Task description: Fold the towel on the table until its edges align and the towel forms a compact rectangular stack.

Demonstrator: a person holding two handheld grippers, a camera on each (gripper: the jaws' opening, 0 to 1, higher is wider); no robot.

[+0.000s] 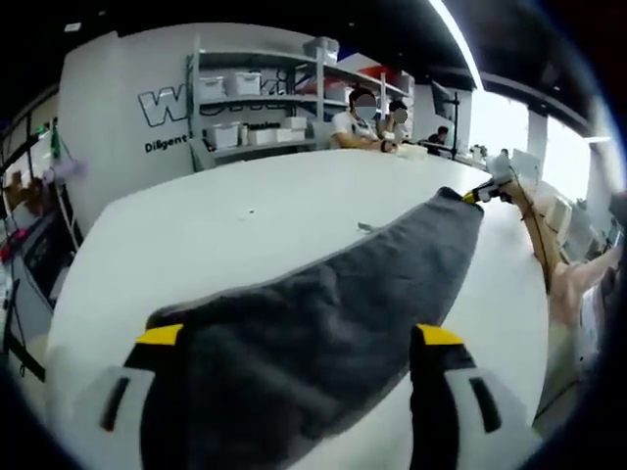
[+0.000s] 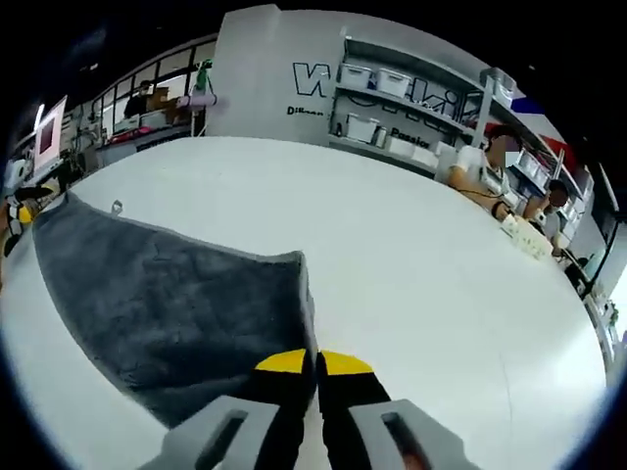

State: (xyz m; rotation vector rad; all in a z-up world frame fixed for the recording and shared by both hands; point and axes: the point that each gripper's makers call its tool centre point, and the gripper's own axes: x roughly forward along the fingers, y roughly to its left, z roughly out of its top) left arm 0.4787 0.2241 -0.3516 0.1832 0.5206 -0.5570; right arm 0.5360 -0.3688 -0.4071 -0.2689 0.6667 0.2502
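We see a dark grey towel (image 1: 333,313) spread long across the white table (image 1: 245,215)
Our left gripper (image 1: 299,338) stands with jaws wide apart, the towel's near end lying between them; our right gripper (image 2: 315,364) has its yellow-tipped jaws pressed together at the towel's (image 2: 167,304) corner edge, seemingly pinching it

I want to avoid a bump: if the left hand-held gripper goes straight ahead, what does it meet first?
The grey towel, already lying between its open jaws; it would probably just push further along the cloth.
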